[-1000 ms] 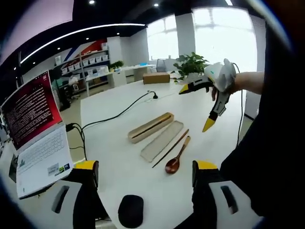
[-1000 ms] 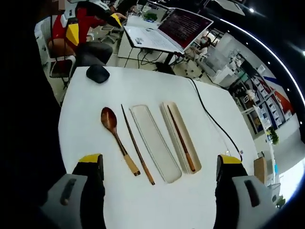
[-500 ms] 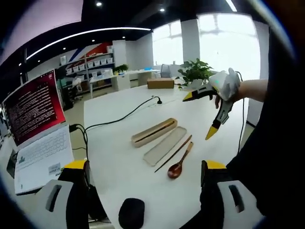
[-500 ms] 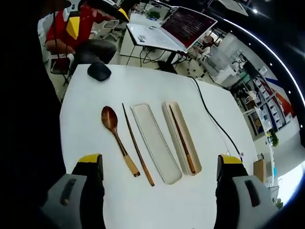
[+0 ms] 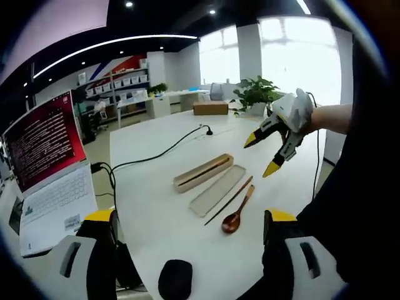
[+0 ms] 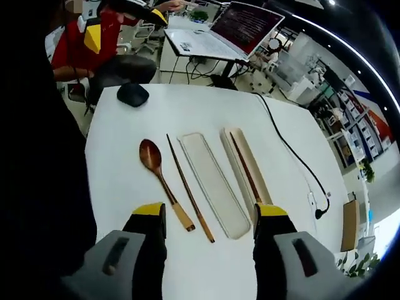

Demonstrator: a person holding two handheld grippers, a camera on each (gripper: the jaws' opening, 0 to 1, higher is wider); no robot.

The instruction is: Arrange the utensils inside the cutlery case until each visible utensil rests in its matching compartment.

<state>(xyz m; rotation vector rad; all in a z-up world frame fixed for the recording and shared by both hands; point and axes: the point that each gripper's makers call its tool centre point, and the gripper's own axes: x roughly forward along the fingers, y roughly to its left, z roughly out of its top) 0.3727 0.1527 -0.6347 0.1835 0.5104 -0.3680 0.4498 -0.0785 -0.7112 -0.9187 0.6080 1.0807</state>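
Cutlery case (image 6: 249,174) end hidden behind right claw (image 6: 209,220).

Bright windows (image 5: 294,56) at one o'clock light an open office; a potted plant (image 5: 255,94) stands before them, shelving (image 5: 122,81) at eleven, ceiling strip light (image 5: 112,44) overhead.

Bare white table (image 6: 125,181) flanks the spoon (image 6: 159,181) (a black cable (image 6: 294,153) crosses beyond the case (image 6: 247,172)).

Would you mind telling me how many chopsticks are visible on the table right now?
2: one chopstick lies loose on the table between the wooden spoon and the lid; the other chopstick rests inside the case.
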